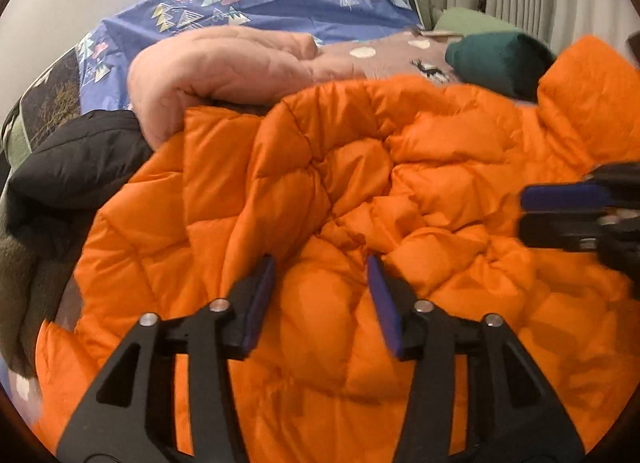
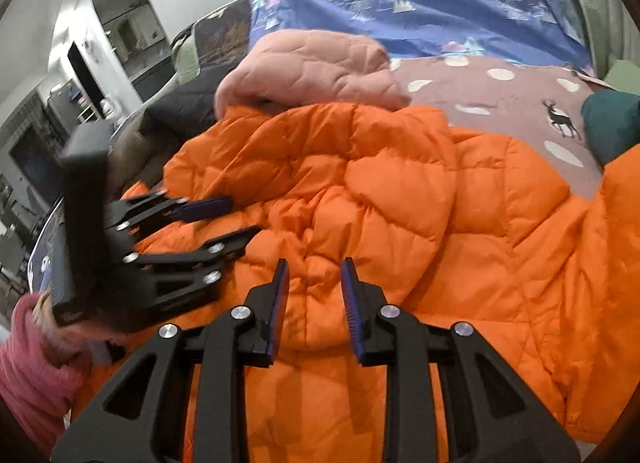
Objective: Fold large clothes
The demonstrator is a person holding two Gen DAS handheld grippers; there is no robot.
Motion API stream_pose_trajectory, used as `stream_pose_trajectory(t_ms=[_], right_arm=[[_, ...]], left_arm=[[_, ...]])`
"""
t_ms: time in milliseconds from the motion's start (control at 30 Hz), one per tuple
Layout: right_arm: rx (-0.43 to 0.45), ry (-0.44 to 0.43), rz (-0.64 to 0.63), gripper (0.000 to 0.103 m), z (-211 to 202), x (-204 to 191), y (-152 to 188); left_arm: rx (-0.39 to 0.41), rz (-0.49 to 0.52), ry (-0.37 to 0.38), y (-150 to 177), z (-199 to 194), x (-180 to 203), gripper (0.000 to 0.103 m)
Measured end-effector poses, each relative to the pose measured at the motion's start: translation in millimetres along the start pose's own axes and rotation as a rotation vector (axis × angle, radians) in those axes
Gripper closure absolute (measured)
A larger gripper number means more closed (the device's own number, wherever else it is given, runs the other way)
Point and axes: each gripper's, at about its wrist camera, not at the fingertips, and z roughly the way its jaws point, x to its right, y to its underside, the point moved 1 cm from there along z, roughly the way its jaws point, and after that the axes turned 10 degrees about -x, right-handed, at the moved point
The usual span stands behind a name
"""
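Left wrist: left hand-held gripper (image 1: 322, 267) tilted down, seemingly apart, over orange jacket (image 1: 420, 199).

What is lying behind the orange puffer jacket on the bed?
Behind the orange puffer jacket lie a pink quilted garment, a dark jacket and a teal bundle. The orange jacket hides their lower parts.

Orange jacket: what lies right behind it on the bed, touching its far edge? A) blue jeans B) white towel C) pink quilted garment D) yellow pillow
C: a pink quilted garment sits bunched against the far edge of the orange jacket, with the blue patterned sheet beyond it.
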Motion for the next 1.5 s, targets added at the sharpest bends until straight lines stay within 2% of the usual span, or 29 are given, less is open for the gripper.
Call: stream_pose_trajectory(t_ms=[33,100,200,333,500,633,733,800,933,1067,1167,1200,1267,1333,1367,1433,1500], right_arm=[[-0.044,0.017,0.01,0.075,14,3,3],[-0.075,0.077,-0.001,0.074,36,2,12],[-0.001,0.185,-0.089,0.072,45,-12,20],[0.025,0.282,-0.144,0.071,49,-26,21],[0.055,0.236,-0.081,0.07,27,-16,19],[0.089,0.191,-0.023,0.066,3,-22,11],[0.099,0.183,-0.01,0.066,-3,-32,7],[0.089,0.183,0.016,0.065,4,-37,1],[0.005,0.18,0.082,0.059,45,-34,3],[0.038,0.231,0.034,0.053,58,-41,14],[0.04,0.218,0.04,0.053,58,-40,13],[0.041,0.207,0.046,0.053,58,-38,14],[0.044,0.19,0.055,0.052,58,-36,14],[0.049,0.174,0.063,0.052,57,-34,15],[0.05,0.163,0.069,0.052,57,-33,15],[0.053,0.14,0.082,0.051,56,-30,16],[0.055,0.125,0.089,0.051,56,-27,15]], left_arm=[[0.006,-0.017,-0.001,3,-6,-2,0.034],[0.033,-0.066,0.011,15,-26,-7,0.024],[0.072,-0.117,0.024,45,-61,-18,0.018],[0.101,-0.236,-0.03,96,-100,-48,0.014],[0.085,-0.515,-0.111,185,-135,-120,0.014],[0.028,-0.748,-0.201,256,-146,-183,0.016],[0.025,-0.921,-0.176,291,-147,-222,0.016],[0.035,-1.005,-0.149,306,-146,-241,0.016],[0.017,-1.098,-0.145,321,-133,-271,0.016],[-0.021,-1.197,-0.124,333,-112,-292,0.015],[0.006,-1.203,-0.161,328,-106,-300,0.015],[0.01,-1.204,-0.168,325,-103,-299,0.017],[0.024,-1.211,-0.191,321,-98,-303,0.031],[0.034,-1.204,-0.192,316,-97,-308,0.082],[0.042,-1.21,-0.18,314,-98,-311,0.092],[0.1,-1.214,-0.174,304,-114,-308,0.097],[0.19,-1.134,-0.177,277,-140,-295,0.098]])
